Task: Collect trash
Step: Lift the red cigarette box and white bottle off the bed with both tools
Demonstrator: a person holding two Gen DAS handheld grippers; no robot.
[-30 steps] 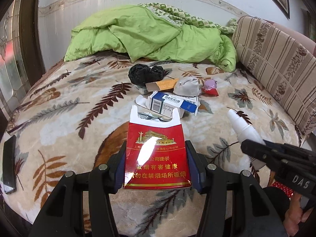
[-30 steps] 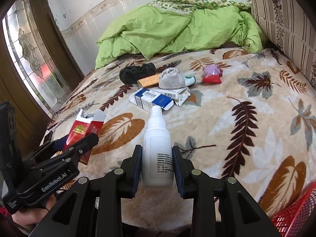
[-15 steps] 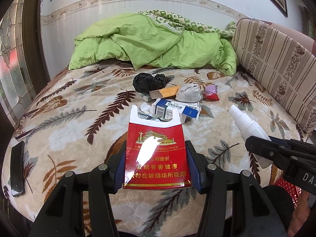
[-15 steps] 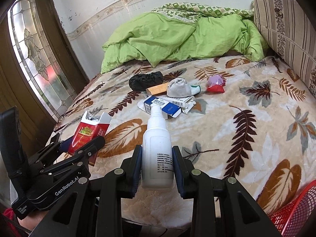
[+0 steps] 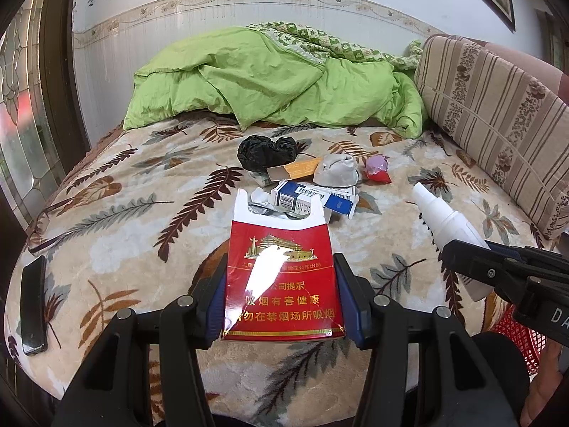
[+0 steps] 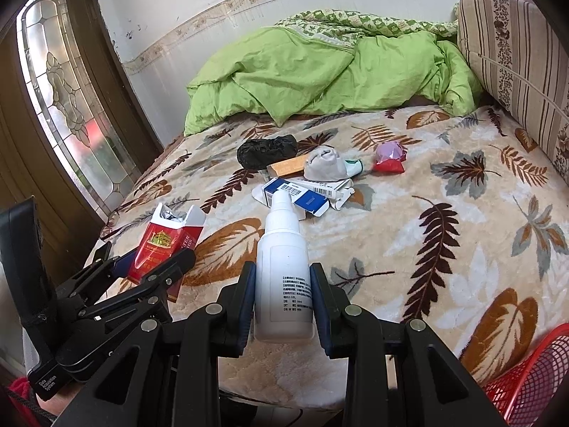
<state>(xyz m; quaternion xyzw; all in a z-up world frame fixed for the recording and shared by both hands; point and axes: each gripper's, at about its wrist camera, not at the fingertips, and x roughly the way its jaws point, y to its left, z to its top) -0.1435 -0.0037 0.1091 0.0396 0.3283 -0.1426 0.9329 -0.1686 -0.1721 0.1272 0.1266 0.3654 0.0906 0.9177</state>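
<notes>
Both grippers are black plastic — silver rivets, blue-padded jaws, white lettering on the side.

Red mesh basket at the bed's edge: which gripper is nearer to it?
Right. The right gripper, holding the white bottle, is beside the red basket; the left gripper is farther off.

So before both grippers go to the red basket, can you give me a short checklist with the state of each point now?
1. Left gripper closed on the red cigarette pack: ok.
2. Right gripper closed on the white bottle: ok.
3. Open pack top kept pointing up, foil still inside: ok.
4. Red basket in view at the bed edge, on the right side: ok.
5. Room inside the basket: cannot tell, only its rim shows.
6. Bed cleared: not ok; black bag, blue box and grey sock remain.
</notes>
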